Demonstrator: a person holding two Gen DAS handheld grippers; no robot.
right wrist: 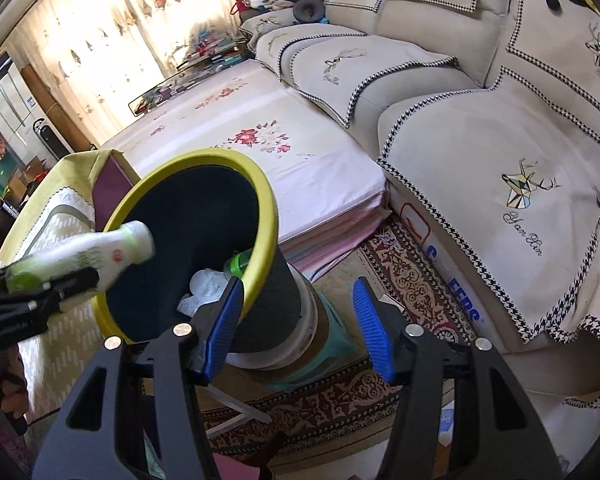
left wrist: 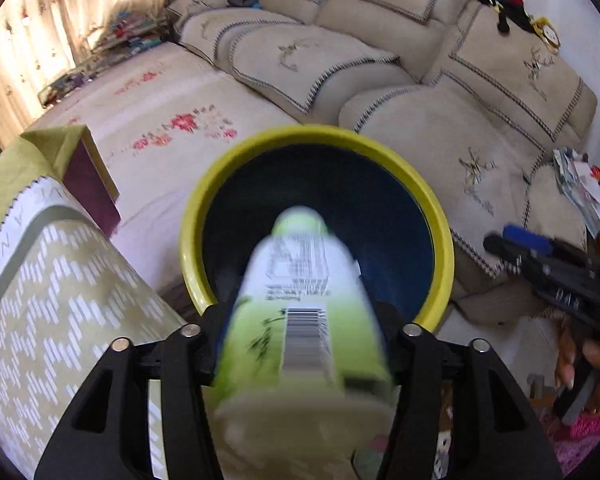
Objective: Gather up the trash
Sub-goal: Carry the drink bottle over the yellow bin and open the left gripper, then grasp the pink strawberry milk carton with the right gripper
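My left gripper (left wrist: 300, 340) is shut on a white and green plastic bottle (left wrist: 300, 304), its neck pointing into the mouth of a dark bin with a yellow rim (left wrist: 436, 208). In the right wrist view the bottle (right wrist: 100, 256) and the left gripper (right wrist: 56, 284) sit at the bin's left rim (right wrist: 268, 216). Inside the bin lie white crumpled paper (right wrist: 204, 288) and a green-capped item (right wrist: 240, 262). My right gripper (right wrist: 298, 328) is open and empty, its blue pads (right wrist: 370, 324) on either side of the bin's outer wall; contact cannot be told.
A beige sofa (right wrist: 480, 128) with cushions stands right and behind. A floral-covered mattress (right wrist: 260, 136) lies beyond the bin. A table with a green patterned cloth (left wrist: 60, 280) is on the left. A patterned rug (right wrist: 404, 288) covers the floor. The bin stands on a teal stool (right wrist: 332, 344).
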